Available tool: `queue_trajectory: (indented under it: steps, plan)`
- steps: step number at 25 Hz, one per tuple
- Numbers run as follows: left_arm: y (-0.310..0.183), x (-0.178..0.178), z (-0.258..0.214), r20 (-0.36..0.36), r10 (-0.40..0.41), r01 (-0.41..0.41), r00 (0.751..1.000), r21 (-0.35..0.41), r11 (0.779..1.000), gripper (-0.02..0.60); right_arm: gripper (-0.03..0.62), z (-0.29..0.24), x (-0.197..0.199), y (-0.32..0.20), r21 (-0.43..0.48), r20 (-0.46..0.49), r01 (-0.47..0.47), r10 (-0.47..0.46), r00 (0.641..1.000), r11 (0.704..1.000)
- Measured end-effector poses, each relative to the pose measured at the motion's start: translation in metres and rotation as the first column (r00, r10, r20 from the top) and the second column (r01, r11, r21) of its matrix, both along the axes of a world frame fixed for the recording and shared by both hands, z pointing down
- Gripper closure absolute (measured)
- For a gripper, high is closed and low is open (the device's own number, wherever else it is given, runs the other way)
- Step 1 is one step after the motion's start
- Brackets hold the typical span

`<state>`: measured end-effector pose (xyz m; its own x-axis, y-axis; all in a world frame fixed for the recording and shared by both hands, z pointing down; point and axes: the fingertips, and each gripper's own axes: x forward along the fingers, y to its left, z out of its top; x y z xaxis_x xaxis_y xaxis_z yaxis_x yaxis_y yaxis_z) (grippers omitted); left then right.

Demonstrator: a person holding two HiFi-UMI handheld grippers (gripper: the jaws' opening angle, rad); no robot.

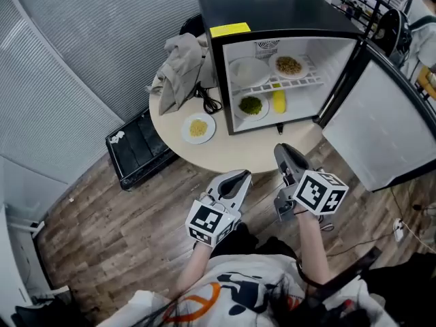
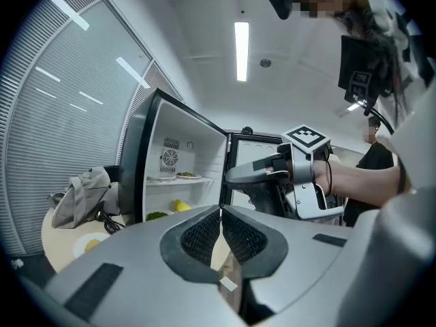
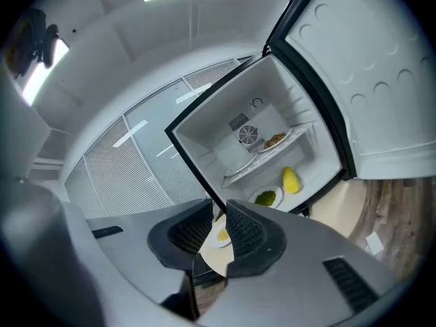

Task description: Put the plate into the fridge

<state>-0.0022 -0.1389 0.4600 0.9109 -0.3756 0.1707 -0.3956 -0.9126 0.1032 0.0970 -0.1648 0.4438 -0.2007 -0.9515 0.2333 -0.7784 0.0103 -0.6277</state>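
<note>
Plate [image 1: 198, 127] of yellow food flat on the round table [image 1: 231, 157], outside the open fridge [image 1: 272, 9], just left of its opening and near a crumpled grey cloth [image 1: 178, 63]. Inside the fridge, a green-topped plate [image 1: 251, 106] and a yellow item [image 1: 278, 101] on the bottom. Left gripper [image 1: 238, 177] short of the table edge, well apart from the plate, pads pressed together on nothing. Right gripper [image 1: 285, 148] beside it, over the table edge before the fridge, jaws at a narrow gap, empty

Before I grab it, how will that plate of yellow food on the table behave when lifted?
The plate looks rigid and shallow, so it probably lifts without flexing. Its loose-looking yellow food sits in a low heap and could spill if tilted.
</note>
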Motion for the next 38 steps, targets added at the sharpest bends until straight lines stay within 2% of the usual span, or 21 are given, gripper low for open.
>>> queue_trajectory:
  steps: [2,8,18,28,38]
  plan:
    - [0.004,0.005,-0.005,0.001,0.003,-0.003,1.0,0.01,1.0,0.561,0.533,0.007,0.006,0.008,-0.023,-0.005,-0.016,0.016,1.0,1.0]
    - [0.024,0.02,-0.015,0.013,-0.007,0.007,1.0,0.038,0.999,0.561,0.543,0.016,0.015,0.041,-0.04,0.038,0.004,-0.002,0.999,0.999]
    - [0.106,0.042,-0.013,0.018,-0.046,0.045,0.999,0.038,0.998,0.561,0.559,0.014,0.026,0.117,-0.035,0.015,0.065,-0.065,0.998,0.997]
    - [0.185,0.042,-0.005,0.009,-0.123,0.122,0.992,0.032,0.992,0.561,0.568,0.024,0.012,0.2,-0.037,0.024,0.188,-0.187,0.982,0.981]
    - [0.24,0.034,-0.009,0.013,-0.111,0.11,0.994,0.057,0.992,0.561,0.577,0.016,-0.001,0.258,-0.005,0.009,0.197,-0.197,0.98,0.98]
